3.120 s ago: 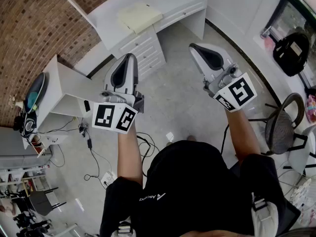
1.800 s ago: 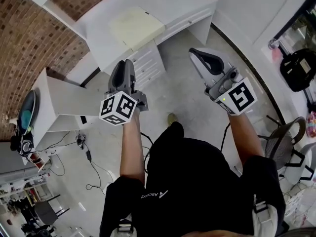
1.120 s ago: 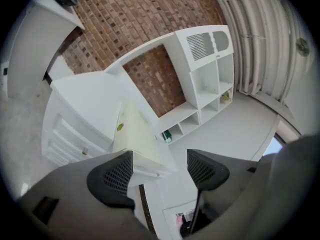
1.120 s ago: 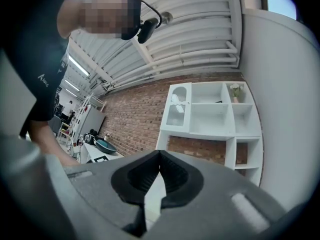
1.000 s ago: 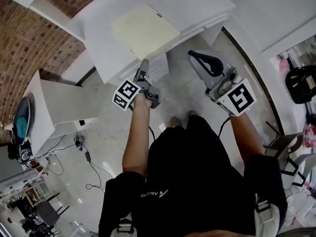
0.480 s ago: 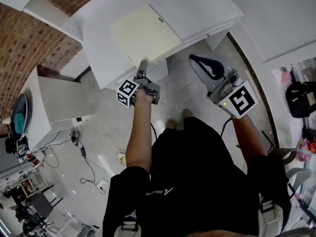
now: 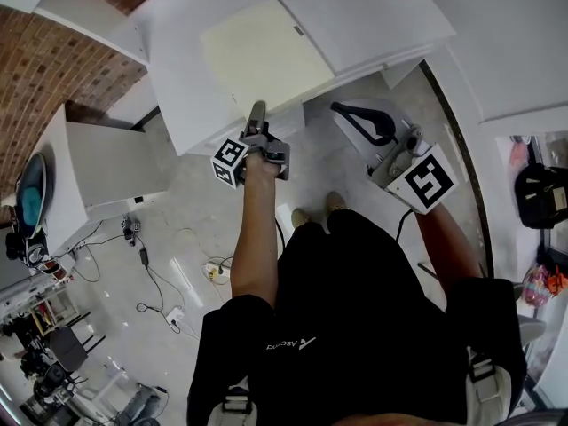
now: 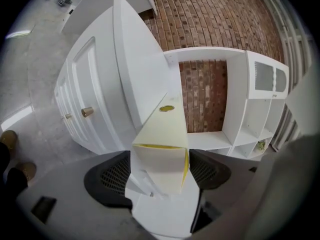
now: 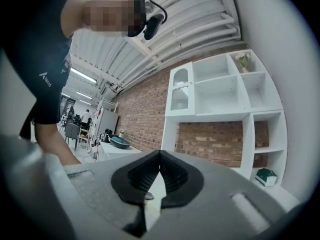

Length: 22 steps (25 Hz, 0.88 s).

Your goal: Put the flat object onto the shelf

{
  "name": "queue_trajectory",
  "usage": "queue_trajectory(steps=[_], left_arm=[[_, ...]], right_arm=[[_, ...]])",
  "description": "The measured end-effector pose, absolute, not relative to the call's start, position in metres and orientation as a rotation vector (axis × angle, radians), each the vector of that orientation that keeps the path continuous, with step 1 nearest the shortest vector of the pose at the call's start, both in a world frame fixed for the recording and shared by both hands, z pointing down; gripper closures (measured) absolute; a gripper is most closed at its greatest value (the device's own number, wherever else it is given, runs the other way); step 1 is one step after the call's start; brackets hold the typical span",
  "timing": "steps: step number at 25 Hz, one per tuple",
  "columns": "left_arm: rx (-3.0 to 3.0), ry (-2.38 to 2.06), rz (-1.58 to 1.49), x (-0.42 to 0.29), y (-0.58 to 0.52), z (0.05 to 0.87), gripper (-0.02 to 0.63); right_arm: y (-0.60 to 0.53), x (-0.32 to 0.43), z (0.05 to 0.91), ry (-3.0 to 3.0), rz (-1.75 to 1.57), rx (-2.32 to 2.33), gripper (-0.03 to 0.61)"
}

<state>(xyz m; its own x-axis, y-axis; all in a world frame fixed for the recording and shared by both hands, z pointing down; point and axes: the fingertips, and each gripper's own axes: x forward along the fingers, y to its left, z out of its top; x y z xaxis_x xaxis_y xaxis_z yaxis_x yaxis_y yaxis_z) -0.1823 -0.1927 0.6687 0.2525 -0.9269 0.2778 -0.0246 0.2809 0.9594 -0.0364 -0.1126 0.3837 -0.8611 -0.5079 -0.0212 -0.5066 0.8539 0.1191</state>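
The flat object [image 7: 262,56] is a pale yellow folder lying on the white desk [image 7: 373,16], its near corner at the desk's front edge. My left gripper [image 7: 257,114] is rolled on its side at that edge. In the left gripper view the folder's corner [image 8: 162,144] sits between the wide-apart jaws of the left gripper [image 8: 159,174], and the pads do not visibly press on it. My right gripper [image 7: 337,109] hovers over the floor right of the drawers, shut and empty, as the right gripper [image 9: 159,156] also shows in its own view. The white shelf unit [image 9: 225,94] stands against the brick wall.
Drawers with brass knobs [image 8: 87,112] sit under the desk. A low white table [image 7: 98,171] and a teal bowl [image 7: 31,198] are at the left. Cables [image 7: 177,273] trail on the floor. A green item [image 9: 266,176] sits in a lower shelf compartment.
The person has walked up to the desk. My left gripper rolled onto its side and dropped to the desk edge at the folder's corner. The right gripper came forward, still shut.
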Motion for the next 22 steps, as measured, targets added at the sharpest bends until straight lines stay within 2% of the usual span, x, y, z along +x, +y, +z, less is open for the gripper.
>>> queue_trajectory(steps=[11,15,22], left_arm=[[1.144,-1.087,-0.925,-0.171,-0.223,0.667,0.255],[1.138,-1.069,-0.948,-0.172,-0.228,0.666,0.305],[1.147,-1.063,-0.944,-0.171,-0.229,0.657,0.333]], right_arm=[[-0.121,-0.019,0.410,-2.960,-0.145,0.841,0.577],[-0.122,-0.019,0.415,-2.947,-0.132,0.847,0.577],[-0.121,-0.017,0.418,-2.948,-0.111,0.860,0.577]])
